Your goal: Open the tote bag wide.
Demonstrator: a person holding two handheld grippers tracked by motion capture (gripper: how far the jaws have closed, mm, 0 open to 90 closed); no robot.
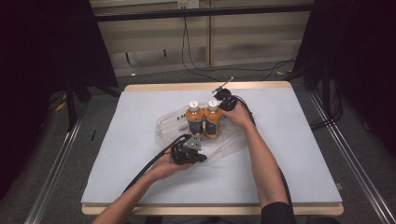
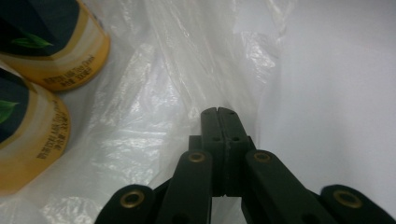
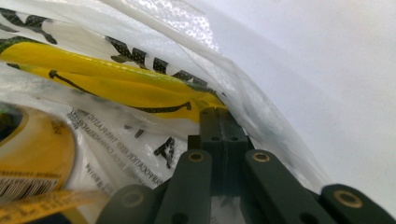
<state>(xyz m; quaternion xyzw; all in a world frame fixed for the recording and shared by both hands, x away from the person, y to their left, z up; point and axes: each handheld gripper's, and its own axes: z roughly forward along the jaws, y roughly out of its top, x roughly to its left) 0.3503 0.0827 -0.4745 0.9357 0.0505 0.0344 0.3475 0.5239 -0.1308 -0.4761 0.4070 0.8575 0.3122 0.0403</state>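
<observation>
Yellow print on bag [image 3: 116,79] faces right tool [image 3: 218,112].

Two bottles [image 1: 204,120] hold orange-amber drink under white caps, with dark labels bearing green leaves. The plastic bag [image 1: 173,122] is clear — printed with black letters and a yellow band. The counter [image 1: 140,168] is pale grey, wood-edged — both grippers black.

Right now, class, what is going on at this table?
A person works a clear plastic bag with two claws. Two orange drink bottles stand upright side by side on the bag, on the grey table. The left claw is shut at the bag's near edge; the right claw is shut at its far edge, beside the bottles.
</observation>
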